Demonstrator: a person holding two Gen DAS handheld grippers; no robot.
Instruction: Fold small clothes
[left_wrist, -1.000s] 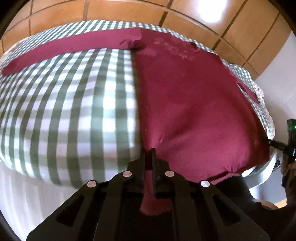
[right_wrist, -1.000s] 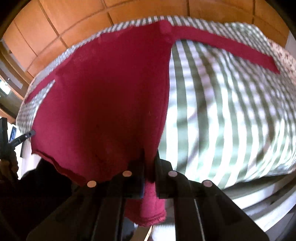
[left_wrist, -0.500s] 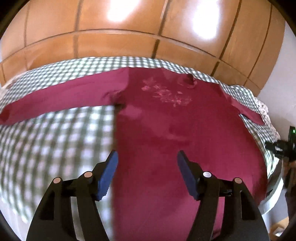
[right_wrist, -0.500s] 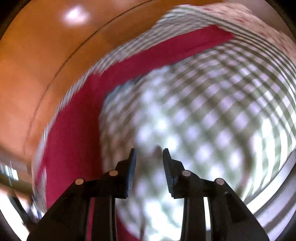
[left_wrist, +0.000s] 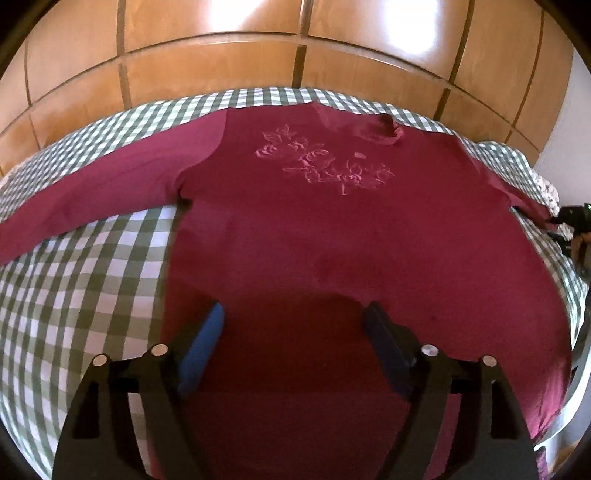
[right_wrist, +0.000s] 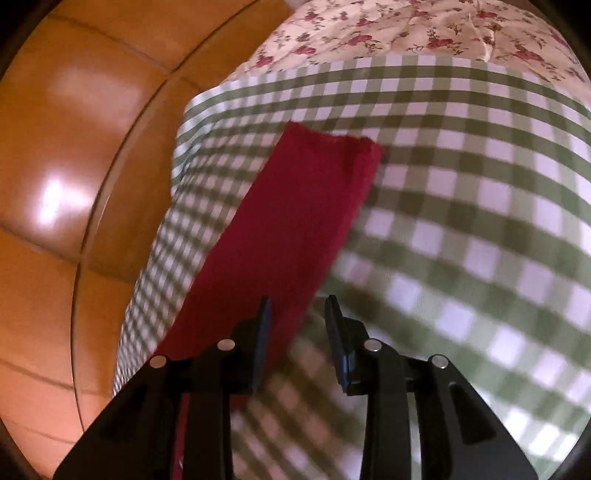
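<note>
The maroon long-sleeved top (left_wrist: 332, 240) lies spread flat, front up, on the bed's green-checked cover (left_wrist: 92, 277), neck hole at the far edge towards the wooden wardrobe panels (left_wrist: 221, 55) and hem nearest me. Its body runs away from my left tongs (left_wrist: 293, 325), which hover over the lower part of the body with the jaws wide apart and nothing between them. Both sleeves are stretched out sideways, so the garment's long axis, cuff to cuff, runs across my view.

The relation that matters, I judge, is at the right-hand sleeve (right_wrist: 295, 221): it runs straight ahead and slightly rightwards from my right tongs (right_wrist: 297, 306), ending in the cuff (right_wrist: 332, 147) well ahead of them. These tongs are parted by a narrow gap and hold nothing; their left finger (right_wrist: 263, 325) is over the sleeve's near-right edge, their right finger over bare checked cover. My right hand is plainly the nearer one for taking this sleeve and carrying it in over the body.

Beyond the cuff lies a floral-printed fabric (right_wrist: 424, 29). The chest carries a tone-on-tone embroidered flower motif (left_wrist: 325, 162); I can read no brand, label or writing anywhere.
</note>
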